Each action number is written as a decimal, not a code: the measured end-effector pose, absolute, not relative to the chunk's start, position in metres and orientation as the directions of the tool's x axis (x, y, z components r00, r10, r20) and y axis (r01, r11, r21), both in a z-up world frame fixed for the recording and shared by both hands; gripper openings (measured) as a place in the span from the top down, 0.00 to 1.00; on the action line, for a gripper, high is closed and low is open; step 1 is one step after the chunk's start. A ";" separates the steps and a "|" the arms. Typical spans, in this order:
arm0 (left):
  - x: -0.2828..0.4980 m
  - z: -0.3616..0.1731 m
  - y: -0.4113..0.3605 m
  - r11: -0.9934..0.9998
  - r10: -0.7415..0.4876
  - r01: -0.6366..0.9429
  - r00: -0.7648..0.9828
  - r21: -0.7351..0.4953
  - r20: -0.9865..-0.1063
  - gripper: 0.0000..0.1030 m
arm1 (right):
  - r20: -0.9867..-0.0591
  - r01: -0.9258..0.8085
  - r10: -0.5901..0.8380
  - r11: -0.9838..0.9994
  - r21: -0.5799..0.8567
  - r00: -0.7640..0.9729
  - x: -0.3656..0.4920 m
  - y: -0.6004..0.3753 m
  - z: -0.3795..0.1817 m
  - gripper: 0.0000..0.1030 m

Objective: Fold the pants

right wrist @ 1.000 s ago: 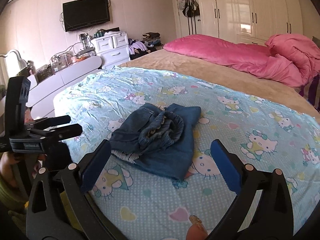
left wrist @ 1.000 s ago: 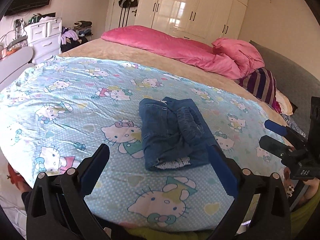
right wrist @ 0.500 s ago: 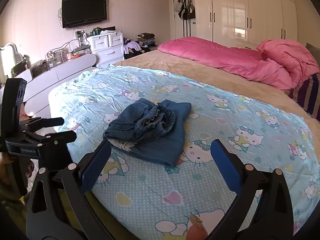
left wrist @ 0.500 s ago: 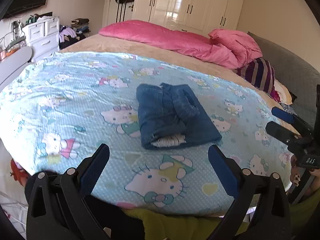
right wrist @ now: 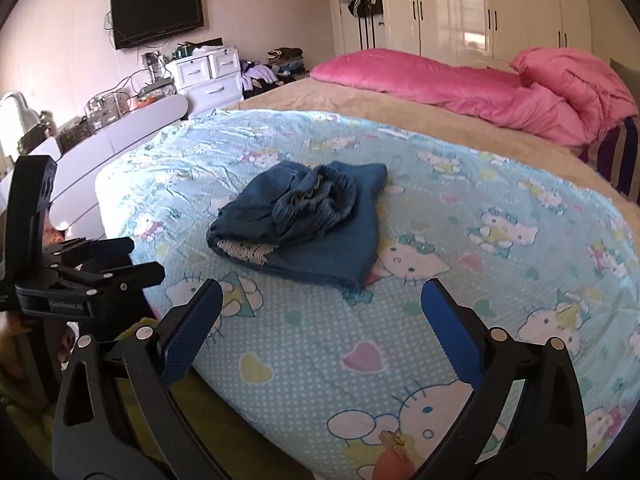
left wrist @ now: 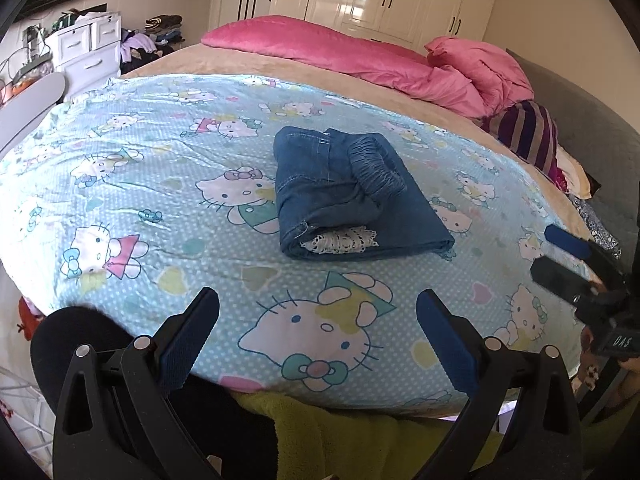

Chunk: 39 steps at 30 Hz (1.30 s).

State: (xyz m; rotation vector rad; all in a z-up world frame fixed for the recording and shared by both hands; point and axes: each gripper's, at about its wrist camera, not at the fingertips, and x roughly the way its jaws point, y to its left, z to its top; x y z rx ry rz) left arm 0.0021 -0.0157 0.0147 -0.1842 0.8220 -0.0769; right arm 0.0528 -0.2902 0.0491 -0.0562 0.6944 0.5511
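The blue denim pants [left wrist: 352, 196] lie folded into a compact bundle on the light blue cartoon-cat sheet [left wrist: 132, 184], with white lace trim showing at the near end. The right wrist view shows the same pants [right wrist: 308, 220] with a gathered waistband on top. My left gripper [left wrist: 318, 336] is open and empty, held back at the near edge of the bed. My right gripper [right wrist: 320, 328] is open and empty too, well short of the bundle. Each gripper appears in the other's view: the right gripper [left wrist: 560, 256] at the right edge, the left gripper [right wrist: 116, 260] at the left.
A pink duvet [left wrist: 360, 56] and striped cushion [left wrist: 528, 136] lie at the far end of the bed. White drawers [right wrist: 208, 76] and a long white counter [right wrist: 120, 136] stand to the left, wardrobes [right wrist: 480, 8] behind. A yellow-green cloth [left wrist: 344, 436] hangs below the bed edge.
Both grippers have drawn back from the folded pants toward the near bed edge, so the bundle looks farther away. The pants have not moved.
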 end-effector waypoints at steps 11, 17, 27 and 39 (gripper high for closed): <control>0.008 0.004 -0.011 0.978 -0.135 -0.028 0.664 -0.205 -0.736 0.04 | -0.664 -0.488 0.449 0.861 0.142 0.599 0.060 -0.280 0.031 0.09; 0.012 -0.002 -0.007 0.977 -0.128 -0.044 0.657 -0.207 -0.743 0.04 | -0.688 -0.468 0.431 0.871 0.148 0.584 0.066 -0.278 0.020 0.09; 0.011 0.000 -0.012 0.982 -0.117 -0.032 0.664 -0.184 -0.739 0.04 | -0.682 -0.469 0.439 0.869 0.156 0.586 0.066 -0.281 0.019 0.09; 0.009 0.003 -0.013 0.984 -0.110 -0.029 0.672 -0.174 -0.733 0.04 | -0.675 -0.468 0.441 0.869 0.157 0.592 0.065 -0.283 0.022 0.09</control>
